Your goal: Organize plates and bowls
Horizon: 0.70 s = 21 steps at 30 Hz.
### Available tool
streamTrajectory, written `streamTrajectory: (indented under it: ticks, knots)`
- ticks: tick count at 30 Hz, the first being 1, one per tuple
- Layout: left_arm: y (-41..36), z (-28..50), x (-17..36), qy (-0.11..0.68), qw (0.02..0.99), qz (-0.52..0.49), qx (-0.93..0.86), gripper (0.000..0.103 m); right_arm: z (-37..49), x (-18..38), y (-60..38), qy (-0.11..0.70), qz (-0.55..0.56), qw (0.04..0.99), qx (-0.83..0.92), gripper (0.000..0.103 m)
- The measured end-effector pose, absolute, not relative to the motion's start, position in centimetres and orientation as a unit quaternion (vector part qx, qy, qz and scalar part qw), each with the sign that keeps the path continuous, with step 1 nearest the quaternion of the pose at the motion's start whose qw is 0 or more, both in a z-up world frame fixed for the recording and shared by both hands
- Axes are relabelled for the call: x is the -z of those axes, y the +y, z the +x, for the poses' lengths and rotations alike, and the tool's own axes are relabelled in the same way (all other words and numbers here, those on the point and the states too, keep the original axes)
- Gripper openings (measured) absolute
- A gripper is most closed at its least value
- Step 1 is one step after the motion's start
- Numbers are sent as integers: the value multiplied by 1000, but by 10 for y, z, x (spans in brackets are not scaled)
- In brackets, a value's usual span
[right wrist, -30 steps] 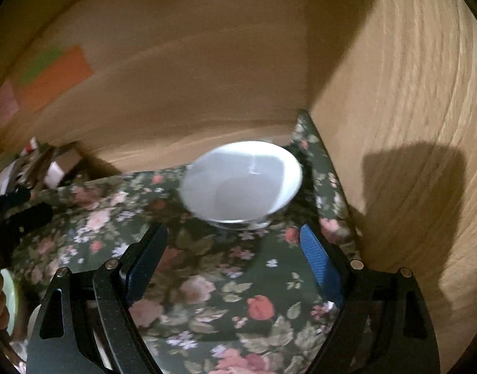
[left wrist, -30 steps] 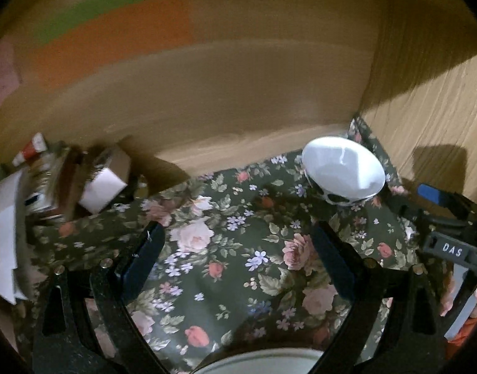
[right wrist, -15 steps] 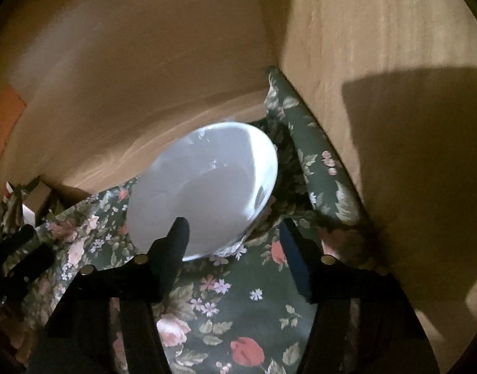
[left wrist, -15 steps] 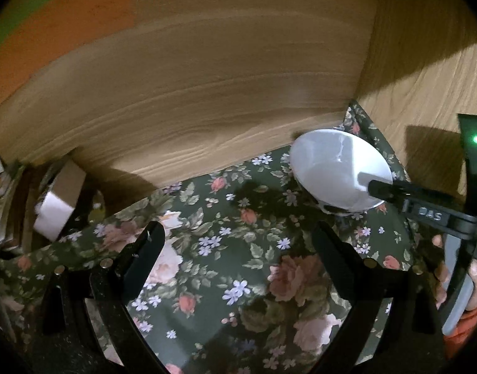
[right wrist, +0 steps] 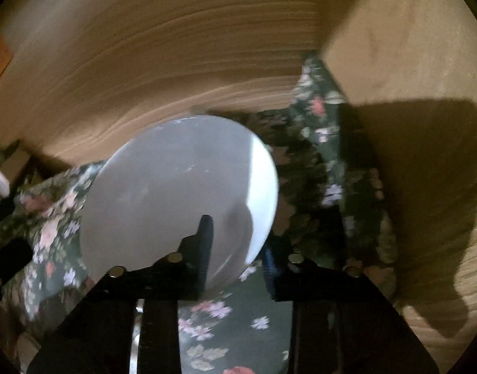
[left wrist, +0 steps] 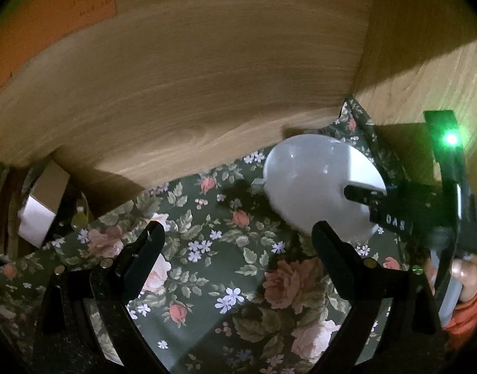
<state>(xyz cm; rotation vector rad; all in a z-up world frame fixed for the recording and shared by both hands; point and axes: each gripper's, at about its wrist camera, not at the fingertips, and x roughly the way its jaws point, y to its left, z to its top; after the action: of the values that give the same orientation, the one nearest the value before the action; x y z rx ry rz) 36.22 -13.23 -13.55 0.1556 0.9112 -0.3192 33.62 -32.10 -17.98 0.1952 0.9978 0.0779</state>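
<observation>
A white bowl sits tilted on the floral cloth in the back right corner of a wooden shelf. My right gripper is shut on its near rim, one finger inside the bowl and the other outside. In the left wrist view the right gripper reaches into the bowl from the right. My left gripper hangs open over the cloth, left of the bowl, with nothing between its fingers.
A wooden back wall and a side wall box in the corner. A cardboard box and clutter stand at the left. A hand with an orange sleeve holds the right gripper. Orange paper hangs upper left.
The right gripper moved down to the bowl and its jaws shut on the rim; the bowl tipped. The left gripper came closer to the back wall, still open.
</observation>
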Motion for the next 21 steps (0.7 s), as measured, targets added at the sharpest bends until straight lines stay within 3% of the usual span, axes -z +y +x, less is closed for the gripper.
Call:
streamTrajectory:
  ticks: [7, 11, 16, 18, 21]
  knots:
    - [-132, 370, 158, 484, 860, 79, 142, 95, 306, 176, -295, 484, 73, 868, -88, 19]
    - [-134, 369, 170, 504, 848, 91, 137, 78, 291, 173, -292, 490, 72, 862, -107, 19]
    - [-138, 365, 182, 523, 835, 96, 142, 71, 281, 169, -293, 486, 86, 864, -100, 20]
    - [-140, 364, 185, 523, 834, 103, 144, 69, 282, 168, -298, 487, 97, 862, -102, 28]
    - [-140, 364, 188, 526, 831, 105, 149, 59, 285, 168, -307, 487, 110, 861, -100, 31]
